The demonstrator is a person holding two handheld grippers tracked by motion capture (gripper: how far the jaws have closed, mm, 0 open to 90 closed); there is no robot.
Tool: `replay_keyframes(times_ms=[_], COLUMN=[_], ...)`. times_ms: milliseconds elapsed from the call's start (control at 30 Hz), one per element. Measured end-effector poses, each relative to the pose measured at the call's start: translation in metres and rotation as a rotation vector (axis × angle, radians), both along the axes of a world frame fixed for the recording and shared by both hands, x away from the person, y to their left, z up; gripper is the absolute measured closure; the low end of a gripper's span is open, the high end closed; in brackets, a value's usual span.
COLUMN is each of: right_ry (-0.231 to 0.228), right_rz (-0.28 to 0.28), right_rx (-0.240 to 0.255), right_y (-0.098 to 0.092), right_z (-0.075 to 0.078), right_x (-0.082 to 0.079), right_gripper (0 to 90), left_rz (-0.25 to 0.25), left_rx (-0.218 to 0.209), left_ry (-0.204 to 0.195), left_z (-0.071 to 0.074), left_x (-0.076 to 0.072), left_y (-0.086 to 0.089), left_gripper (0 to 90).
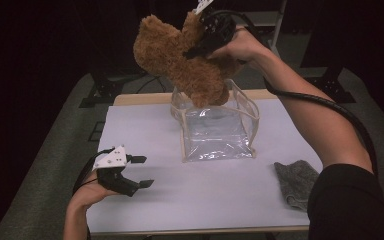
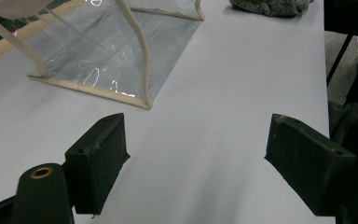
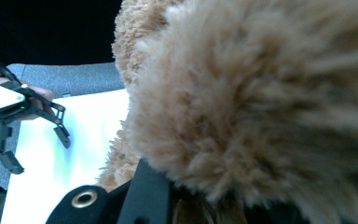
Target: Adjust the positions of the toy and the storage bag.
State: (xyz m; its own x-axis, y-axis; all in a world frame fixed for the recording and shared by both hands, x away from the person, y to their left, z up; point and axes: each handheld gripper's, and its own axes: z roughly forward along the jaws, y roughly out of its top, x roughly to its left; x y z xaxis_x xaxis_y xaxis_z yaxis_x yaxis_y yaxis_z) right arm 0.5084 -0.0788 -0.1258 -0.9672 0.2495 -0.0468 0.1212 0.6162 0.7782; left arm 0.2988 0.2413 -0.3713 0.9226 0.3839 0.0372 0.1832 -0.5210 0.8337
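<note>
A brown plush teddy bear (image 1: 182,55) hangs in the air over the open top of a clear plastic bag (image 1: 215,131) with cream trim. My right gripper (image 1: 205,45) is shut on the bear near its upper side. In the right gripper view the bear's fur (image 3: 261,102) presses close against the camera and hides the jaw tips. My left gripper (image 1: 140,171) rests open near the table's front left, nothing between its fingers (image 2: 98,161). The bag (image 2: 102,56) lies ahead of it in the left gripper view.
A grey cloth (image 1: 296,181) lies at the table's right front, also seen as the cloth (image 2: 270,6) far off in the left gripper view. The white table (image 1: 145,125) has dark floor beyond its edges. A rack stands behind the table.
</note>
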Motion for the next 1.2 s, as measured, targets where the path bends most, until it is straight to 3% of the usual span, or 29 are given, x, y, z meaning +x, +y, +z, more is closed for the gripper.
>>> replay_keyframes(times_ms=[167,333,433,800,967,1200], right_ry=[0.028,0.069,0.078,0.080,0.087,0.082], right_rz=[0.008,0.033,0.039,0.091,0.065,-0.006], right_rx=[-0.007,0.015,0.043,0.059,0.079,0.084], right_y=[-0.002,-0.005,-0.007,-0.001,-0.005,-0.023], right_z=[-0.021,-0.036,-0.036,-0.041,-0.045,-0.036], right_x=[0.001,-0.015,-0.026,-0.055,-0.046,-0.022], right_gripper=[76.4,76.4,76.4,76.4,76.4,76.4], left_rz=[-0.004,-0.014,-0.015,-0.019,-0.023,-0.016], left_rx=[-0.002,0.005,0.011,0.016,0.017,0.022], left_ry=[0.006,0.002,-0.001,-0.005,-0.009,-0.005], left_z=[-0.001,0.000,0.000,0.001,0.002,0.001], left_x=[0.000,-0.001,-0.001,0.000,-0.002,-0.001], left_y=[-0.001,-0.005,-0.006,-0.007,-0.007,-0.005], left_gripper=[19.2,19.2,19.2,19.2,19.2,19.2])
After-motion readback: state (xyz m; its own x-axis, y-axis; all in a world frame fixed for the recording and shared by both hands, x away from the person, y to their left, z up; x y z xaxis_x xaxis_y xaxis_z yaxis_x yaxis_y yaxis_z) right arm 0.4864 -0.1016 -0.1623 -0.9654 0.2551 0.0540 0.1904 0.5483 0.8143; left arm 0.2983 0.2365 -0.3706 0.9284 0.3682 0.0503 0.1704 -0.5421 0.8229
